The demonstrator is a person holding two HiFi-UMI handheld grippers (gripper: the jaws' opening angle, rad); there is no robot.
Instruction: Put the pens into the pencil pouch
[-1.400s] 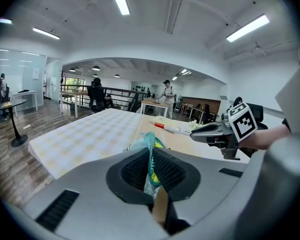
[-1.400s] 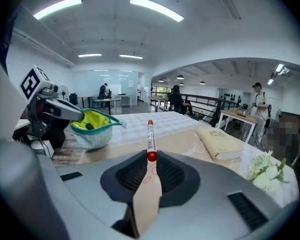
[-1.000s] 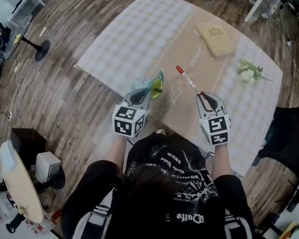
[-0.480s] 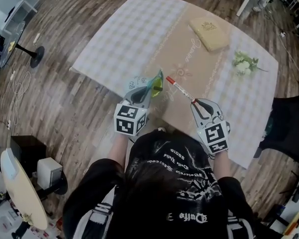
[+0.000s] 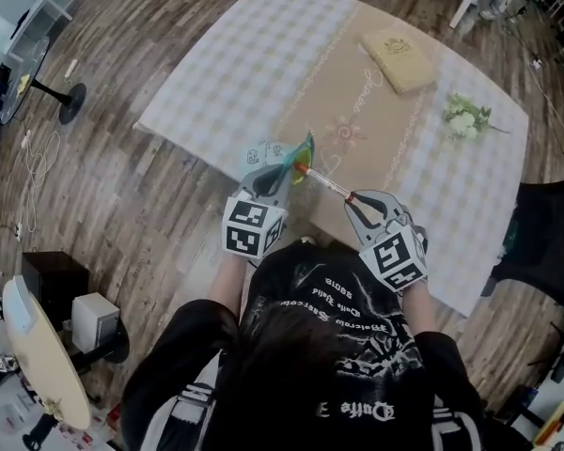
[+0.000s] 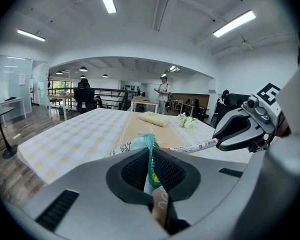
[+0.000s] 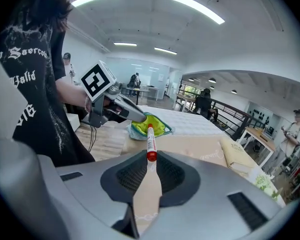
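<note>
Centre frame: left gripper (image 5: 275,174) pinches the floppy-looking pouch (image 5: 300,157) rim; right gripper (image 5: 354,199) clamps the stiff, probably light pen (image 5: 323,181) by its tail.

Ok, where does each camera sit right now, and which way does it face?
Head view: on the person's head, facing steeply down at the table; shows shirt and forearms.
Left gripper view: on the left gripper, facing across the table over jaws shut on the pencil pouch.
Right gripper view: on the right gripper, facing the pouch along its held pen; shirt at left.
Shared: all three show pouch and pen.
</note>
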